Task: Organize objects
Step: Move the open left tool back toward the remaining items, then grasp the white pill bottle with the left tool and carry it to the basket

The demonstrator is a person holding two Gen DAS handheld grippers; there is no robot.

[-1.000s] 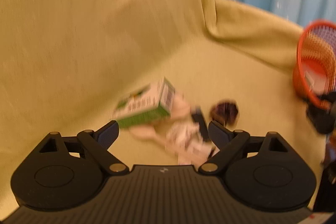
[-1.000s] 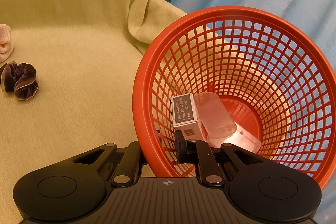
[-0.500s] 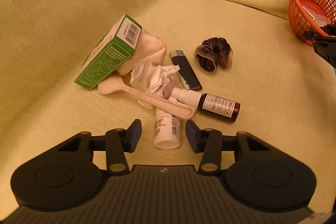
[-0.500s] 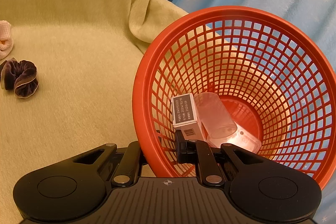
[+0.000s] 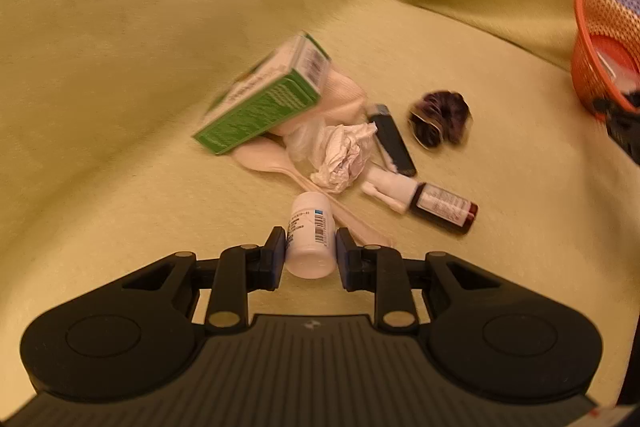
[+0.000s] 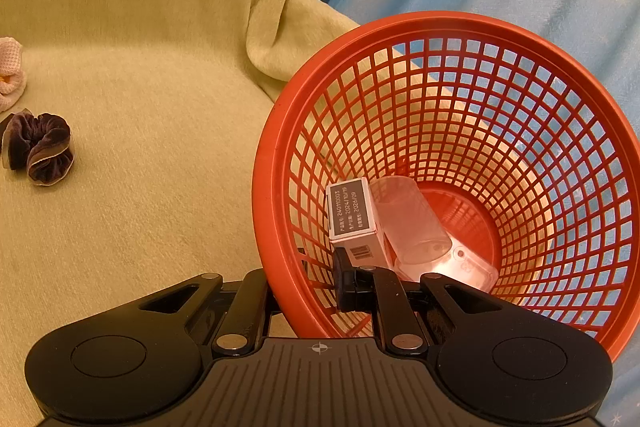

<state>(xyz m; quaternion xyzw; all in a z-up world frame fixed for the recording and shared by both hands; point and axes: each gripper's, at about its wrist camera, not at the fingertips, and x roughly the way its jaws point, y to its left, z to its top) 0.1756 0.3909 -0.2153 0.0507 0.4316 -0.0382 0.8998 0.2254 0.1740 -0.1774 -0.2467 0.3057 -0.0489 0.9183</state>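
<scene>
Two hand-held grippers are at work over a yellow-green blanket [image 5: 120, 75]. The left hand-held gripper [image 5: 310, 253] has just been closing, and its pads now press both sides of a white pill bottle [image 5: 310, 239] lying on the blanket, so it holds the bottle in a narrow grip. Taking that bottle as the landmark: just beyond it lies a crumpled tissue [image 5: 344, 157], with a pale spoon [image 5: 268, 159] running from under the tissue past the bottle's right side. Farther beyond and to the left, a green box [image 5: 260, 107] leans tilted on a pink cloth [image 5: 344, 95]. To the right of the bottle lies a brown bottle [image 5: 444, 209] with a white cap, and beyond that a black lighter [image 5: 394, 143]. A dark scrunchie [image 5: 440, 119] sits farther right, apart from the heap. Well off to the right edge is an orange basket [image 6: 276, 155], tipped toward the camera. The right hand-held gripper [image 6: 304, 285] is clamped narrowly on the basket's near rim, one finger outside and one inside. In the basket lie a small white box [image 6: 352, 215] and a clear plastic piece [image 6: 416, 231], touching each other.
</scene>
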